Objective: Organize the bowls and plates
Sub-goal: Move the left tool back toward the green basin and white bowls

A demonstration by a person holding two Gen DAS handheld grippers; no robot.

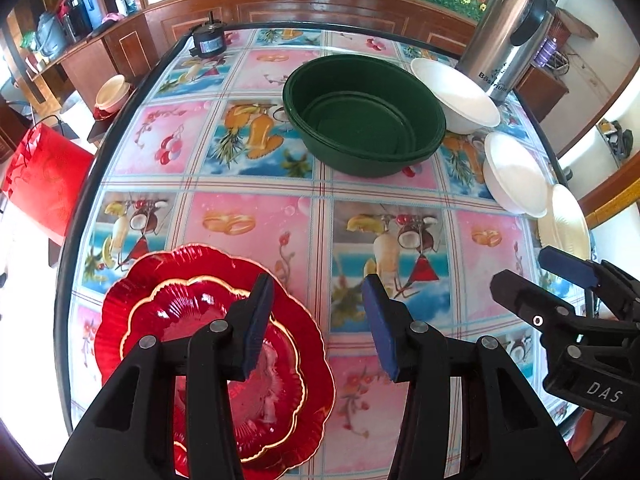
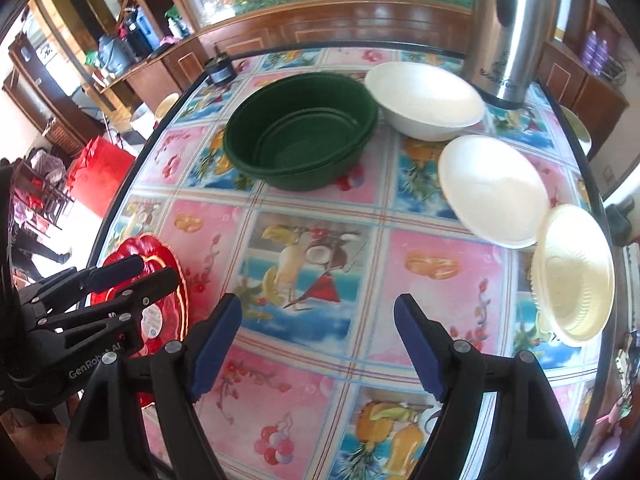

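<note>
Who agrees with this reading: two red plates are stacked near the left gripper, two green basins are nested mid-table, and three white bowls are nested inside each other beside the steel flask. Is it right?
One detail is wrong. The white bowls are not nested: the large white bowl, the second white bowl and the cream ribbed bowl sit separately in a row, as the right wrist view shows. The rest stands.

Red plates [image 1: 216,344] partly hidden behind left gripper [image 1: 318,316] fingers [image 1: 256,320].

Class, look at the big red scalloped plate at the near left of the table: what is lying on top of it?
A smaller red plate with a gold rim lies on the big red plate. The left hand-held gripper hides part of both, so anything lying there is unseen.
</note>
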